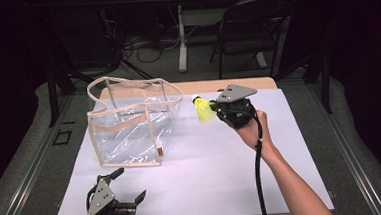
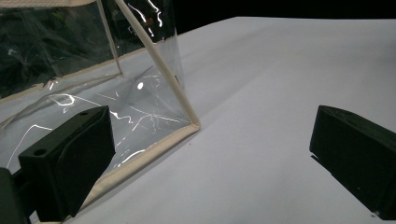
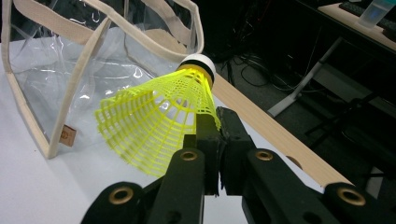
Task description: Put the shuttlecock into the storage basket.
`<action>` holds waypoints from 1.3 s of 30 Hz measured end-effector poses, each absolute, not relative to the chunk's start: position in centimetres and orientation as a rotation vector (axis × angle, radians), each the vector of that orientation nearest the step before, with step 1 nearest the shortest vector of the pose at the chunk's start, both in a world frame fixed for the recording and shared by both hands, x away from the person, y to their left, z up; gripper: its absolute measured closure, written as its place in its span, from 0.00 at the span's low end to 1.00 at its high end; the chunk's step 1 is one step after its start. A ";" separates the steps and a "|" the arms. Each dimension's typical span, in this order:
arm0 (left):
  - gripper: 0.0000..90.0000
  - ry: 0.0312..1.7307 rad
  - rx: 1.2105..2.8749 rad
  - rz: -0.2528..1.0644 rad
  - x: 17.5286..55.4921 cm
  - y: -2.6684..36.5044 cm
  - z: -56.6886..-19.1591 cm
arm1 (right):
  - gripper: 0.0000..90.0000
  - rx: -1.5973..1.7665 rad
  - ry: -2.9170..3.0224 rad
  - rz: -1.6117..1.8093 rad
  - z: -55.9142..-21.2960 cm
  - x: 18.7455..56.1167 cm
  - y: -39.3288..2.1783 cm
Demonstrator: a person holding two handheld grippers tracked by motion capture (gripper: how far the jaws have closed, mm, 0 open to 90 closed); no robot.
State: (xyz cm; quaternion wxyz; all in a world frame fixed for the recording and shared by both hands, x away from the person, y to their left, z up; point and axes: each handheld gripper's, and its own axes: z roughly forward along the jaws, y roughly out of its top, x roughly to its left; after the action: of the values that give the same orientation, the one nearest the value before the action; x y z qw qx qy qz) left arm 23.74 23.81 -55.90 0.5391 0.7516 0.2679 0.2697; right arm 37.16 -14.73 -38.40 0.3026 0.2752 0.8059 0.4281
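Observation:
A yellow plastic shuttlecock [image 1: 204, 109] with a white cork tip hangs in the air right of a clear plastic bag [image 1: 129, 122] with beige trim. My right gripper [image 1: 213, 107] is shut on the edge of the shuttlecock's skirt [image 3: 159, 123], the jaws pinched together on the mesh, cork end [image 3: 198, 65] pointing toward the bag's open top [image 3: 112, 28]. My left gripper [image 1: 130, 185] rests low at the table's near left edge, open with nothing between its jaws. In the left gripper view the bag's near corner [image 2: 191, 125] stands just ahead of the jaws.
The white table top [image 1: 217, 161] carries the bag at its left half. A wooden strip [image 3: 275, 135] runs along the far edge. Beyond it stand a black chair [image 1: 254, 33], a table leg and cables on the floor.

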 end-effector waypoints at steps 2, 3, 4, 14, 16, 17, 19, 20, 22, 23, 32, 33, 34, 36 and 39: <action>0.00 0.636 1.789 0.641 23.7 23.8 -55.9 | 0.98 0.729 2.133 1.142 -38.1 37.4 -14.5; 0.00 0.635 1.788 0.641 23.7 23.8 -55.9 | 0.98 0.729 2.133 1.142 -38.1 37.4 -14.5; 0.00 0.635 1.788 0.642 23.7 23.8 -55.9 | 0.98 0.726 2.133 1.142 -38.0 37.4 -14.4; 0.00 0.635 1.787 0.647 23.7 23.8 -55.9 | 0.98 0.717 2.128 1.148 -37.2 38.0 -13.7; 0.00 0.635 1.787 0.647 23.7 23.8 -55.9 | 0.98 0.715 2.129 1.148 -37.1 38.1 -13.6; 0.00 0.634 1.787 0.647 23.7 23.8 -55.9 | 0.98 0.713 2.130 1.148 -37.0 38.2 -13.6; 0.00 0.635 1.788 0.647 23.7 23.8 -55.9 | 0.98 0.713 2.129 1.151 -37.0 38.3 -13.5; 0.00 0.635 1.787 0.646 23.7 23.8 -55.9 | 0.98 0.714 2.129 1.151 -37.0 38.3 -13.5; 0.00 0.636 1.787 0.646 23.7 23.8 -55.9 | 0.98 0.714 2.129 1.149 -37.0 38.4 -13.4; 0.00 0.634 1.788 0.646 23.7 23.8 -55.9 | 0.98 0.715 2.129 1.151 -36.9 38.5 -13.3; 0.00 0.635 1.786 0.649 23.7 23.8 -55.9 | 0.98 0.711 2.136 1.155 -36.5 39.1 -12.7; 0.00 0.633 1.789 0.649 23.7 23.8 -55.9 | 0.98 0.711 2.136 1.155 -36.5 39.1 -12.7; 0.00 0.632 1.790 0.648 23.7 23.8 -55.9 | 0.98 0.712 2.136 1.157 -36.4 39.2 -12.5; 0.00 0.630 1.790 0.650 23.7 23.8 -55.8 | 0.98 0.713 2.138 1.159 -36.4 39.4 -12.3; 0.00 0.634 1.785 0.651 23.7 23.8 -55.9 | 0.98 0.710 2.141 1.158 -36.3 39.5 -12.1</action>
State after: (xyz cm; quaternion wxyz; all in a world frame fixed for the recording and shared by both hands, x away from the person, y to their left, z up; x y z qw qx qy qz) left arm 23.72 23.82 -55.85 0.5390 0.7506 0.2667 0.2737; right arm 39.52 -12.11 -36.34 0.2983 0.2674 0.8060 0.4357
